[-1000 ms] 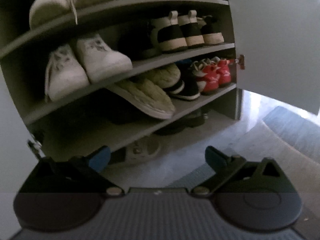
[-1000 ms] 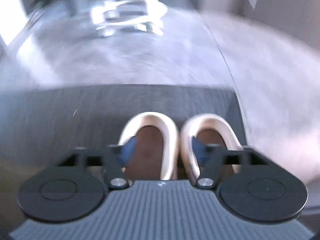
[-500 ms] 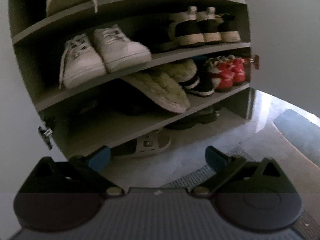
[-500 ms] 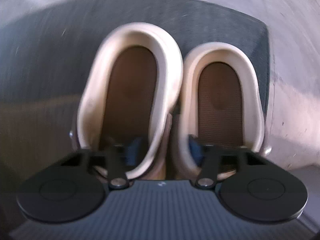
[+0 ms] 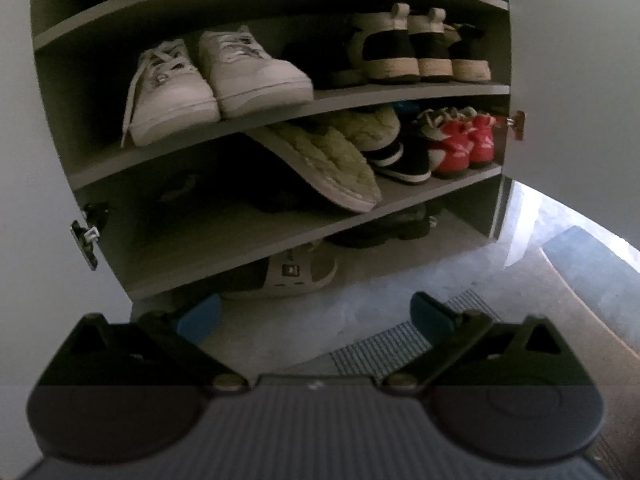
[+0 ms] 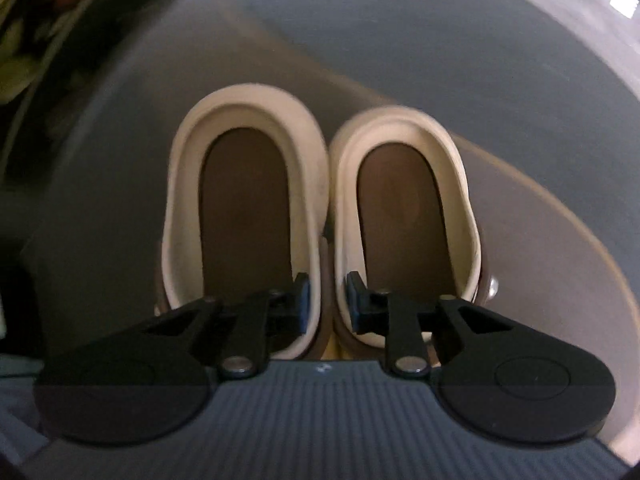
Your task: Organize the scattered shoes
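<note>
— Where's the pair of cream slippers (image 6: 320, 216)?
— In the right hand-held gripper (image 6: 326, 302); its jaws have just closed, pinching both inner walls together.
— The left hand-held gripper (image 5: 314, 314)?
— Spread, empty, facing the shoe cabinet (image 5: 280, 92).

Cream slippers (image 6: 324, 216), brown insoles; red sneakers (image 5: 460, 148)

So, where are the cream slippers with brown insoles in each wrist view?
Left wrist view: not in it.
Right wrist view: cream slippers in the centre, side by side.
Shared landmark: the shoe cabinet, which fills the left wrist view and is a blur at the top left corner of the right wrist view.
</note>
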The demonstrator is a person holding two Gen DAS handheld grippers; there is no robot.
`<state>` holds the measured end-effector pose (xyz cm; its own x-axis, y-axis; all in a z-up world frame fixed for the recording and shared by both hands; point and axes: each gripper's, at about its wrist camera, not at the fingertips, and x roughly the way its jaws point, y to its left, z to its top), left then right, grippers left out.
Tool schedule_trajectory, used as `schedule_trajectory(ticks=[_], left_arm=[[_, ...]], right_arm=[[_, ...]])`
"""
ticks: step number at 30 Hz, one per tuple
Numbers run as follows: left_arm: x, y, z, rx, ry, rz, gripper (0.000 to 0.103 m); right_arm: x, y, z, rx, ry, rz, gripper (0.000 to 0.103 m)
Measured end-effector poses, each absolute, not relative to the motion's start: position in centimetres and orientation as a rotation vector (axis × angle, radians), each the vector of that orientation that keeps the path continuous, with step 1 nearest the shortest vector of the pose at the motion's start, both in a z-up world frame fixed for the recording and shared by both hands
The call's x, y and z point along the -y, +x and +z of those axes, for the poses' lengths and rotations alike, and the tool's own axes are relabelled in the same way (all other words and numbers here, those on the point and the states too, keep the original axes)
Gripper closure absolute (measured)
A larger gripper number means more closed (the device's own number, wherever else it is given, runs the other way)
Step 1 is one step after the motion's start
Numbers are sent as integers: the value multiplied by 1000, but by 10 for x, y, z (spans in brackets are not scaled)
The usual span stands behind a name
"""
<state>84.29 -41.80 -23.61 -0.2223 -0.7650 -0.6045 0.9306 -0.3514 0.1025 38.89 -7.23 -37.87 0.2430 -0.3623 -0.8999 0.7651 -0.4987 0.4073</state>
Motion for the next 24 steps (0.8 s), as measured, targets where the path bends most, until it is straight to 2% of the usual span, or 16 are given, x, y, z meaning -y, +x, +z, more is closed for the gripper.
schedule_trajectory(ticks=[10, 13, 14, 15, 17, 20, 24], left_arm=[[417, 845, -268, -441, 741, -1775, 1], [415, 850, -289, -496, 786, -1742, 1], [415, 852, -295, -511, 801, -1733, 1], [415, 854, -300, -526, 814, -1725, 1], [414, 860, -313, -565, 839, -1721, 1], [411, 864, -328, -605, 870, -1731, 1], [398, 863, -349, -647, 910, -1808, 1]], right_arm=[[322, 539, -377, -391, 1347, -1101, 80], [374, 573, -406, -432, 1331, -1038, 80], [386, 581, -414, -434, 1331, -1020, 83], [395, 584, -419, -427, 1337, -1006, 84], [397, 572, -438, -419, 1294, -1005, 100], [388, 576, -433, -415, 1213, -1038, 98], [350, 547, -420, -292, 1077, -1165, 94]])
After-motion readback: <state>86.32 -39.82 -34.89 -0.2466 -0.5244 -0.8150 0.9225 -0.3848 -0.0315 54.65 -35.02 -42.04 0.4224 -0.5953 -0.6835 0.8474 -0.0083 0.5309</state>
